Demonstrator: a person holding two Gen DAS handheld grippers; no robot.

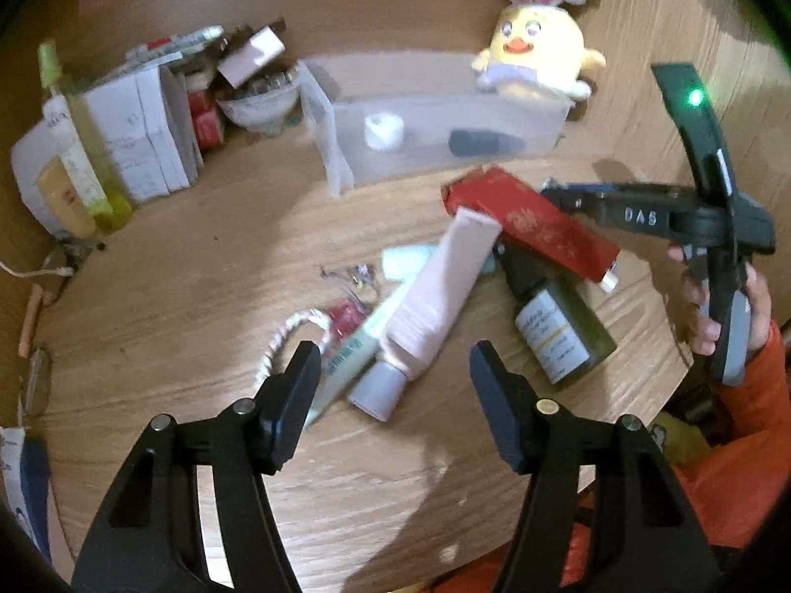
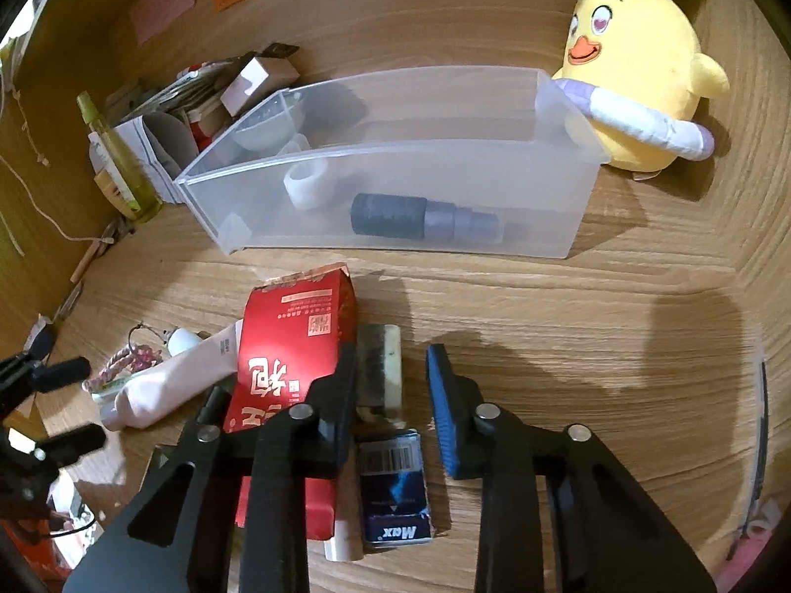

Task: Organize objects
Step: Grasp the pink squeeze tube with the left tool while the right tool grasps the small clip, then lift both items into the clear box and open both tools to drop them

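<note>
A clear plastic bin [image 2: 395, 242] lies on the wooden table and holds a white tape roll [image 2: 307, 187] and a dark cylinder [image 2: 390, 215]. In front of it lies a pile: a red box [image 2: 291, 341], a pink tube [image 1: 435, 296], a green bottle [image 1: 563, 331] and a small blue box [image 2: 395, 489]. My left gripper [image 1: 395, 368] is open just above the pink tube's cap end. My right gripper [image 2: 393, 370] is open over the red box's right edge and the blue box; it also shows in the left wrist view [image 1: 553, 197].
A yellow plush chick [image 2: 637, 69] sits against the bin's right end. White cartons, a yellow-green spray bottle [image 1: 74, 138] and a bowl [image 1: 257, 108] crowd the back left. A braided cord with small trinkets [image 1: 296, 331] and a green-labelled tube [image 1: 346, 360] lie left of the pink tube.
</note>
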